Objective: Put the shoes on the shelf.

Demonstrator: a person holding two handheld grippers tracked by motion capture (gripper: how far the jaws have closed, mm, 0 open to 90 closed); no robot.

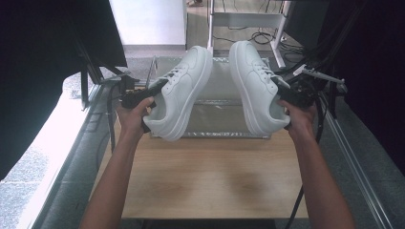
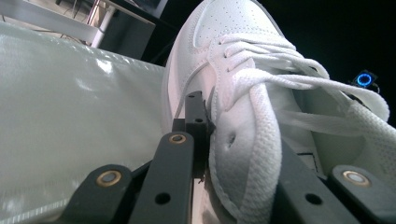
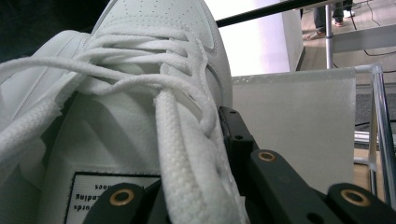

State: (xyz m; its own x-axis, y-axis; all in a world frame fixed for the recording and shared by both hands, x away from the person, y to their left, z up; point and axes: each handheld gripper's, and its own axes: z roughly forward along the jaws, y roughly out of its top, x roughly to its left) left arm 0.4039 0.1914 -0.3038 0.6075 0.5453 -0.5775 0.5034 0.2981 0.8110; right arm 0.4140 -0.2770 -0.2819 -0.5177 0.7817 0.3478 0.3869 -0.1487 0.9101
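Two white sneakers are held in the air above the tabletop (image 1: 205,167), near a clear tray (image 1: 224,129). Left gripper (image 1: 150,93) fingers (image 2: 196,121) are clamped on the collar of the left sneaker (image 1: 184,90). Right gripper (image 1: 286,93) fingers (image 3: 236,135) are clamped on the collar of the right sneaker (image 1: 253,83). Both toes point away from the person.

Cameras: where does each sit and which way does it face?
High view: above the table, looking forward and down; both forearms, left tongs, right tongs.
Left gripper view: on the left tongs, along the left shoe.
Right gripper view: on the right tongs, along the right shoe.
Shared: both gripper views show the clear box.
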